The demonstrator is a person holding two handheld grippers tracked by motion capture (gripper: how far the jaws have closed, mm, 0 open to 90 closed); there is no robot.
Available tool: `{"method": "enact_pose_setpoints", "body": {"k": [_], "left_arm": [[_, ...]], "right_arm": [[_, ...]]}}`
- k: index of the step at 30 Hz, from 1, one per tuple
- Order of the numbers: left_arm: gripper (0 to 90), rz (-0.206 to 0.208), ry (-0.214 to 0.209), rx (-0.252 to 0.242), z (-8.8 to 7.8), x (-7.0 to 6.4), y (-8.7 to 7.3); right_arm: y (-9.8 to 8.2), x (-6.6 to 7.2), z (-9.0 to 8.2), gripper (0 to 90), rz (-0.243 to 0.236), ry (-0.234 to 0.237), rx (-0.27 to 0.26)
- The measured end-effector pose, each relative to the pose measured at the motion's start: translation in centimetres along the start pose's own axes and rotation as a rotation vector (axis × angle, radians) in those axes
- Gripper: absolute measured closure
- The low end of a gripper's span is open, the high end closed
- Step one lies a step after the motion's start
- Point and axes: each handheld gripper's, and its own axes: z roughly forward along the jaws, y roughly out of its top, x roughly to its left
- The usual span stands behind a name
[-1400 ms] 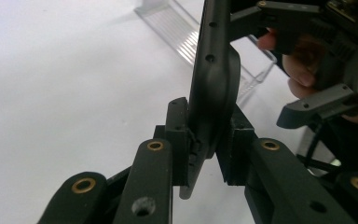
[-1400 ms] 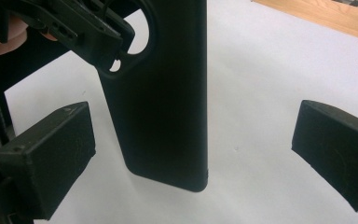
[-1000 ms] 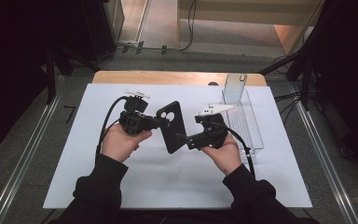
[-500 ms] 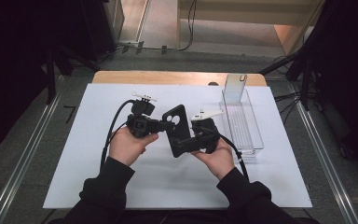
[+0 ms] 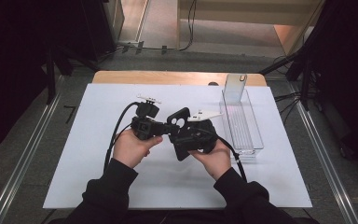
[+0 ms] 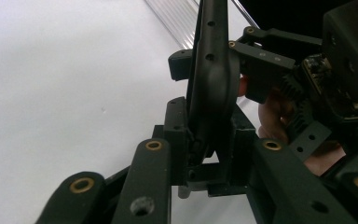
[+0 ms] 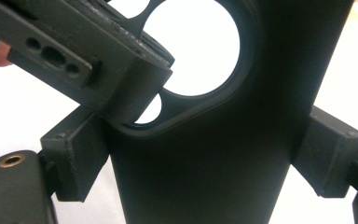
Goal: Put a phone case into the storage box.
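Phone case (image 6: 212,79) edge-on between left gripper (image 6: 209,140) jaws; lens holes facing right gripper (image 7: 205,154).

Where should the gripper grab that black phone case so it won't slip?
Probably across the black phone case's two long side edges, below the camera cutout, coming at its flat back. The sides there look straight and parallel, as where the right gripper straddles it.

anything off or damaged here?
Nothing stands out. The black phone case is held clear of the white mat between the left tool and right tool, intact. The clear tray sits square.
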Motion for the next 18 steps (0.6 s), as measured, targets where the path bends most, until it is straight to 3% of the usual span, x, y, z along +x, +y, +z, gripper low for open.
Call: {"method": "enact_pose_setpoints", "body": {"k": [4,8,14,18], "left_arm": [[58.0,-0.002,-0.011,-0.011,-0.5,-0.1,0.2],[47.7,-0.003,-0.029,-0.020,-1.1,0.1,0.2],[32.2,0.068,-0.068,-0.007,-1.7,0.7,-0.2],[31.7,0.088,-0.076,-0.015,-1.8,1.4,-1.0]], "right_arm": [[0.0,-0.2,0.0,12.4,0.007,0.010,0.006],[-0.1,-0.7,0.1,12.4,0.015,0.003,0.015],[-0.4,-2.0,0.2,12.3,0.024,0.010,0.024],[-0.3,-2.8,0.0,12.3,0.023,0.040,0.034]]}}
